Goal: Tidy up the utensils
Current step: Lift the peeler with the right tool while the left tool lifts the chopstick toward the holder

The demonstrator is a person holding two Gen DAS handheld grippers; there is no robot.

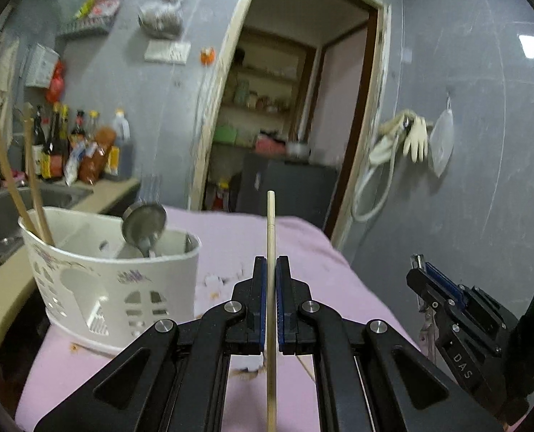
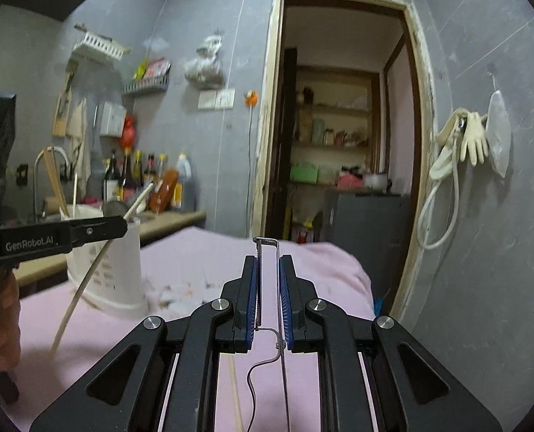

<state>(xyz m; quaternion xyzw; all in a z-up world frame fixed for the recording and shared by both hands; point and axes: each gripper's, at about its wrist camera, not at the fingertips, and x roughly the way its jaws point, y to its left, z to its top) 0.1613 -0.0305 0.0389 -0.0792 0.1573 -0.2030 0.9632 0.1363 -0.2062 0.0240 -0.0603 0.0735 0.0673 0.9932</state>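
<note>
My left gripper point(image 1: 271, 273) is shut on a wooden chopstick point(image 1: 271, 223) that points up and forward above the pink-covered table point(image 1: 303, 244). A white utensil caddy point(image 1: 115, 273) stands to its left, holding two wooden chopsticks point(image 1: 32, 187) and a metal spoon point(image 1: 144, 221). My right gripper point(image 2: 268, 277) is shut on a thin metal wire tool point(image 2: 267, 248). The left gripper point(image 2: 101, 228) with its chopstick point(image 2: 87, 277) shows in the right wrist view beside the caddy point(image 2: 123, 270). The right gripper point(image 1: 447, 295) shows at the right of the left wrist view.
A counter with sauce bottles point(image 1: 83, 144) and a sink point(image 1: 22, 201) lies left of the table. An open doorway point(image 2: 339, 126) is straight ahead. Gloves and a hose point(image 2: 461, 144) hang on the right wall. Crumbs point(image 2: 180, 288) dot the cloth. Another chopstick point(image 2: 236, 396) lies under the right gripper.
</note>
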